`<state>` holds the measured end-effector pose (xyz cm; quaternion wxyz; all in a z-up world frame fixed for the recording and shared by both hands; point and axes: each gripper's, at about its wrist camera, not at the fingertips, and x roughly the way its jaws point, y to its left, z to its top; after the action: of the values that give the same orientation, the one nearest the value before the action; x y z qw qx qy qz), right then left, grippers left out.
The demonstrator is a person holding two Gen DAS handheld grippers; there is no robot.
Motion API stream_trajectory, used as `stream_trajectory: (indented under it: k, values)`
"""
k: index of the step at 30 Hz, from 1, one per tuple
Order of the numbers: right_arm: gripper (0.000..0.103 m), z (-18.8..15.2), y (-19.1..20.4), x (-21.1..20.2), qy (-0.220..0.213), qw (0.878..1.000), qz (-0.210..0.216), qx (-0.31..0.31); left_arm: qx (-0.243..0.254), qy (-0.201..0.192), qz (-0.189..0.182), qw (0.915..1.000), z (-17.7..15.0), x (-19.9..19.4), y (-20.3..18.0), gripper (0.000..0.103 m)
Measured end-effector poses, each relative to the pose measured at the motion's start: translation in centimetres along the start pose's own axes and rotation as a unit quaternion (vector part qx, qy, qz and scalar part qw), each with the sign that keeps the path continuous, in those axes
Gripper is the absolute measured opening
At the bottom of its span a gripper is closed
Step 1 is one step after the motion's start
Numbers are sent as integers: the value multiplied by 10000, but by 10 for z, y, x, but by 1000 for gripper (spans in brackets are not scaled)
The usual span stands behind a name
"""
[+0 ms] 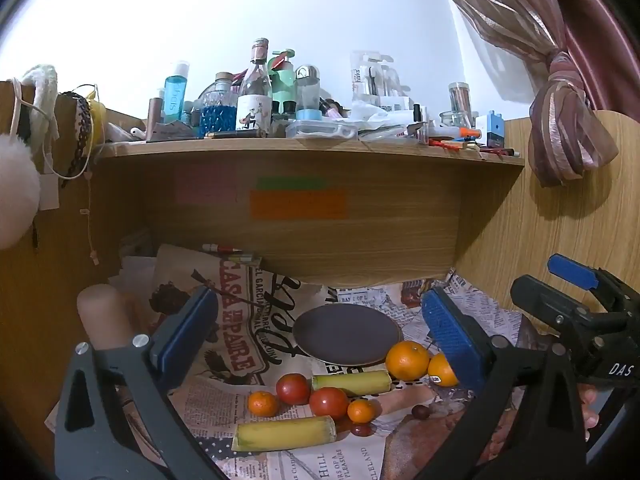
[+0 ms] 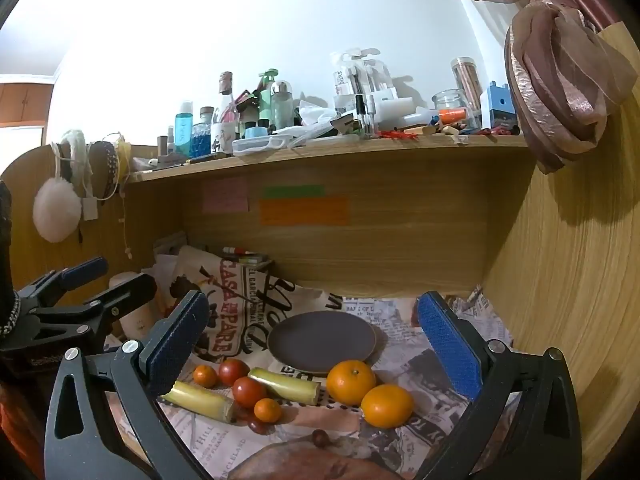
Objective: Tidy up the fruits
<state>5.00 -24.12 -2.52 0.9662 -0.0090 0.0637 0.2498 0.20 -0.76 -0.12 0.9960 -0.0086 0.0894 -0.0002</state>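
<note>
A dark round plate (image 1: 347,334) (image 2: 322,340) lies empty on a newspaper-covered desk. In front of it lie two big oranges (image 1: 407,360) (image 2: 351,382), two small mandarins (image 1: 263,403) (image 2: 267,410), two tomatoes (image 1: 329,402) (image 2: 249,391), two yellow-green cane pieces (image 1: 285,434) (image 2: 285,386) and small dark red fruits (image 1: 421,412) (image 2: 320,437). My left gripper (image 1: 320,340) is open and empty, above the fruit. My right gripper (image 2: 316,344) is open and empty, above the fruit; it also shows in the left wrist view (image 1: 576,292).
A wooden shelf (image 1: 312,148) crowded with bottles and jars overhangs the back of the desk. Wooden panels close in the back and the right side (image 2: 560,260). A beige cylinder (image 1: 105,316) stands at the left. A knotted curtain (image 2: 560,92) hangs at the upper right.
</note>
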Motion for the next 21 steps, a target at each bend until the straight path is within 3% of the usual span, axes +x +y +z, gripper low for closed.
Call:
stream_trajectory:
  k: [21]
  values:
    - [103,-1,-1,0,-4,10000,-37,-57,7,17,-31,10000,-5,7,-5,103]
